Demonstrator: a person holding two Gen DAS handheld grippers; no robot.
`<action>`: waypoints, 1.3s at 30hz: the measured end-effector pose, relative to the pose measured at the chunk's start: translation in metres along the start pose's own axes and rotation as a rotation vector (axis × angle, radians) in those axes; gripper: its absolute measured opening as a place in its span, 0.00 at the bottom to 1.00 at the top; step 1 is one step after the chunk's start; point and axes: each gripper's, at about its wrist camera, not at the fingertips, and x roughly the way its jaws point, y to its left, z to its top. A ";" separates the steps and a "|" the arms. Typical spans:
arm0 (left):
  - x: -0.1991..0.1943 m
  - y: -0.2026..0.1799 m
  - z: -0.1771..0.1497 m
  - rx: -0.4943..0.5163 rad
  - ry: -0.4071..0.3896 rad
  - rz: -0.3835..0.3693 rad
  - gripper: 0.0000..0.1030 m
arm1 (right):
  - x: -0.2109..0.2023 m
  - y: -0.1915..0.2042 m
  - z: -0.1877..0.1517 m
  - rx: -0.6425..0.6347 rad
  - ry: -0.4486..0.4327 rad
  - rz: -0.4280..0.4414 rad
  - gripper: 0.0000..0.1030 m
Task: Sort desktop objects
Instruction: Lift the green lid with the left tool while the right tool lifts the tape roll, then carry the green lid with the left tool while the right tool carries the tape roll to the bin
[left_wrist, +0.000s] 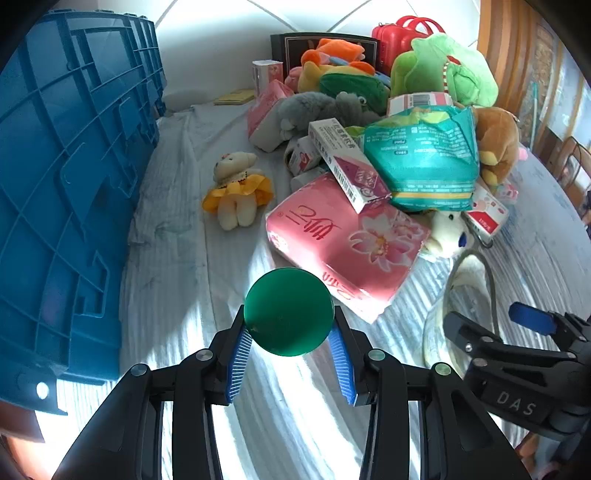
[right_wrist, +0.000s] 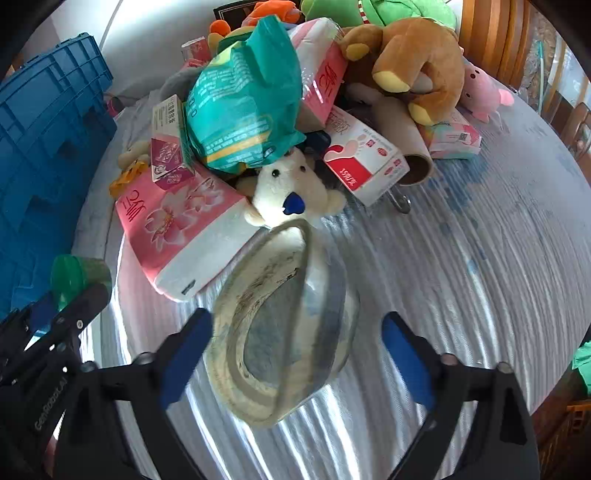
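Note:
My left gripper (left_wrist: 290, 345) is shut on a round green object (left_wrist: 289, 311) and holds it above the cloth, near the blue crate (left_wrist: 66, 177). The green object also shows in the right wrist view (right_wrist: 70, 275). My right gripper (right_wrist: 295, 354) is open, its fingers on either side of a large roll of clear tape (right_wrist: 280, 332) that lies on the table. The right gripper also shows in the left wrist view (left_wrist: 495, 325). A pile of plush toys, tissue packs and boxes lies behind.
A pink tissue pack (left_wrist: 343, 240) lies just beyond the green object. A small bear in a yellow dress (left_wrist: 238, 188) lies to its left. A white plush bear (right_wrist: 291, 195) touches the tape roll's far side. A teal pack (right_wrist: 247, 103) tops the pile.

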 end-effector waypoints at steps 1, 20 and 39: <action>0.001 0.000 0.000 0.004 0.000 -0.001 0.39 | 0.002 0.001 0.000 0.003 0.006 0.004 1.00; 0.003 0.005 -0.008 0.036 0.007 -0.004 0.39 | 0.007 0.003 -0.021 -0.038 0.019 -0.067 0.70; -0.125 0.002 0.061 -0.063 -0.293 -0.005 0.39 | -0.170 0.033 0.054 -0.208 -0.359 0.019 0.70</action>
